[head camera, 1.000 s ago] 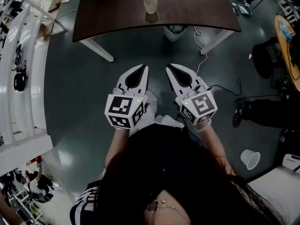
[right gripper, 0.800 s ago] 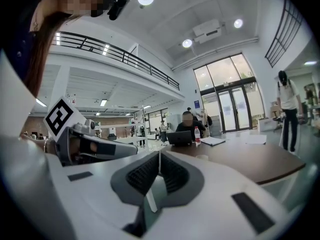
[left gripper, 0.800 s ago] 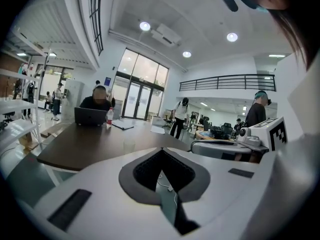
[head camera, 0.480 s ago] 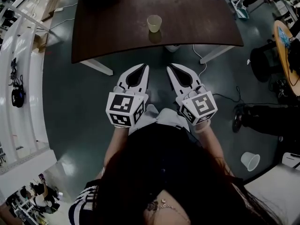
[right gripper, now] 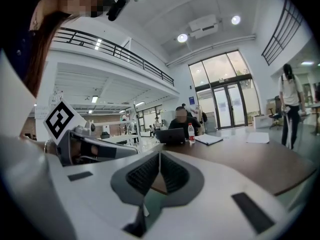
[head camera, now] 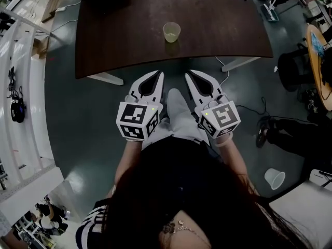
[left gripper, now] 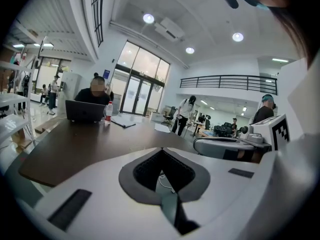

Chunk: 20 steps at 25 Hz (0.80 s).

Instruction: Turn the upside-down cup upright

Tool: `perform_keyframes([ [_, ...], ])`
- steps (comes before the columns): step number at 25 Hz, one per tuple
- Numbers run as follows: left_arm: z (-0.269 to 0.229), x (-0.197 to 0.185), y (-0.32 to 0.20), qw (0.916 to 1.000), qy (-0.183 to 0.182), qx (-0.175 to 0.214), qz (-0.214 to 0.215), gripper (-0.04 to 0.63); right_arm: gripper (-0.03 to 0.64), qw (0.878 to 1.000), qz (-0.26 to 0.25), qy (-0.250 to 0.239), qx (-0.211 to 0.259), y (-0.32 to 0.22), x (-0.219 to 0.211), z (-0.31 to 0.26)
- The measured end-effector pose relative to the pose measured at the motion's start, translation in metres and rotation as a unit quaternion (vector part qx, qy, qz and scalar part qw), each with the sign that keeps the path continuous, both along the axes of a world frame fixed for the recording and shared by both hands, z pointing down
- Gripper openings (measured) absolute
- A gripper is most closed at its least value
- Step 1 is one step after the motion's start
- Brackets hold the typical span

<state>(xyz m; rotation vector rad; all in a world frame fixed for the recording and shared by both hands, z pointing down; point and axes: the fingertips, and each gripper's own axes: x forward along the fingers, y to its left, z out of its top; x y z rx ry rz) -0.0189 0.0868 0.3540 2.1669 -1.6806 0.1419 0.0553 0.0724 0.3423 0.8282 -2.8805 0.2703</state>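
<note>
Short of the table (head camera: pixel 119 30), left gripper (head camera: pixel 157 75) and right gripper (head camera: pixel 188 74) sit pressed together, empty. This looks like the approach; next, reach the cup (head camera: pixel 171 31) and spread the jaws.

White left tool (head camera: pixel 160 73), right tool (head camera: pixel 188 73); marker cubes (head camera: pixel 137 120); black top (head camera: pixel 174 165).

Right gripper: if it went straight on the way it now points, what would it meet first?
Probably the dark brown wooden table, near its front edge, before the pale translucent cup farther in; depth is unclear.

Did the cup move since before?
No. The cup stays at the same spot near the front edge of the table; the whole table just looks closer.
</note>
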Motion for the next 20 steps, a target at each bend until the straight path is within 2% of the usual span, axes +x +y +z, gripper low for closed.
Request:
perform_keyframes([
  [12, 0.008, -0.028, -0.099, 0.9995, -0.002, -0.008, -0.031, 0.003, 0.017, 0.999, -0.029, 0.000, -0.013, -0.101, -0.024, 0.013],
  [20, 0.012, -0.035, -0.136, 0.9981, -0.001, -0.018, -0.059, 0.003, 0.017, 0.998, -0.052, 0.001, -0.026, -0.145, -0.030, 0.020],
])
